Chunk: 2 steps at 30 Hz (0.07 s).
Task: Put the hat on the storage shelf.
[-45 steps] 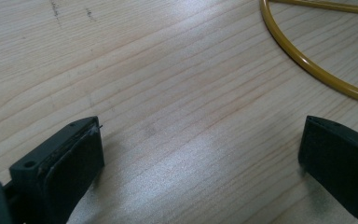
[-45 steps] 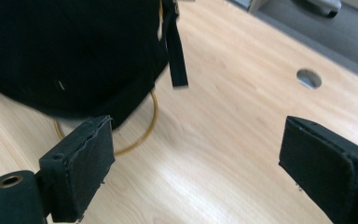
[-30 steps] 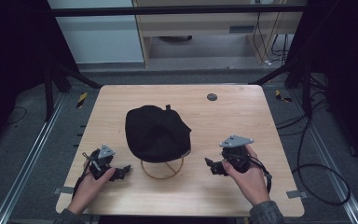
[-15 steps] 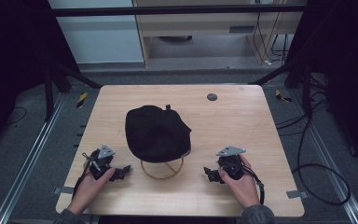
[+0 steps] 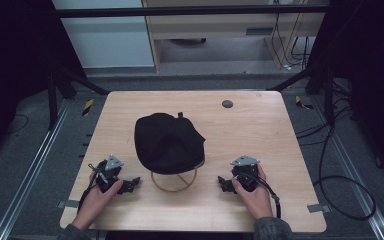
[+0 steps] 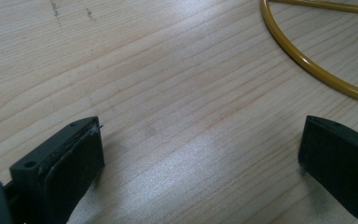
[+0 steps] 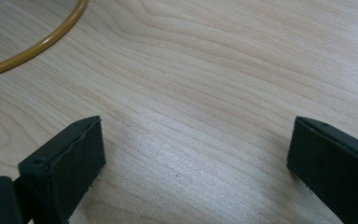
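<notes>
Centrally, black cap (image 5: pixel 167 142) lies between left gripper (image 5: pixel 130 185) and right gripper (image 5: pixel 223 184); untouched.

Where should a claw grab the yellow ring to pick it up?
Probably the yellow ring at its front curve, coming from the person's side: that arc lies bare on the table, while the far part runs under the black cap. The thin ring fits between open jaws.

Black cap (image 5: pixel 167 141) sits crown-up around the middle of the table (image 5: pixel 260 125). A yellow ring (image 5: pixel 174 182) pokes out from under its near side, lying flat toward the near edge.
</notes>
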Motion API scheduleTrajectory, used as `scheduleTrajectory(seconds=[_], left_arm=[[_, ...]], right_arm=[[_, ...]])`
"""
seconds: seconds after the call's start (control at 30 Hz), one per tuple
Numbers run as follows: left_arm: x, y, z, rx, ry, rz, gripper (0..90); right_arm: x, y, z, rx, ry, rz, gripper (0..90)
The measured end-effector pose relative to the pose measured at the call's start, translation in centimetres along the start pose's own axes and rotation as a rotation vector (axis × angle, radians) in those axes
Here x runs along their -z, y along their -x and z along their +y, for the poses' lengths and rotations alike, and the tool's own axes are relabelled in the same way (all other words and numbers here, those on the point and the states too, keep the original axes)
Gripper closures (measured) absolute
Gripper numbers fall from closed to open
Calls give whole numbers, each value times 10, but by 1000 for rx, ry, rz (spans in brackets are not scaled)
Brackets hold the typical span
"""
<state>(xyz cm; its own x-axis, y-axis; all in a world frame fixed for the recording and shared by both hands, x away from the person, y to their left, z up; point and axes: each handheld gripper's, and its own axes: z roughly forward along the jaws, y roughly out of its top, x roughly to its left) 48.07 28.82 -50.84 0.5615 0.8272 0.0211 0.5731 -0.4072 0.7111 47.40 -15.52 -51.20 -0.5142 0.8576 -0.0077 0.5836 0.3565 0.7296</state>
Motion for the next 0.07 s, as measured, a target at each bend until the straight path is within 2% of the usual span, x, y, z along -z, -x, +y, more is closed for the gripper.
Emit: scheduleTrajectory(seconds=[0.07], left_arm=[[0,0,0,-1,0,0,0]], right_arm=[[0,0,0,-5,-2,-5,39]])
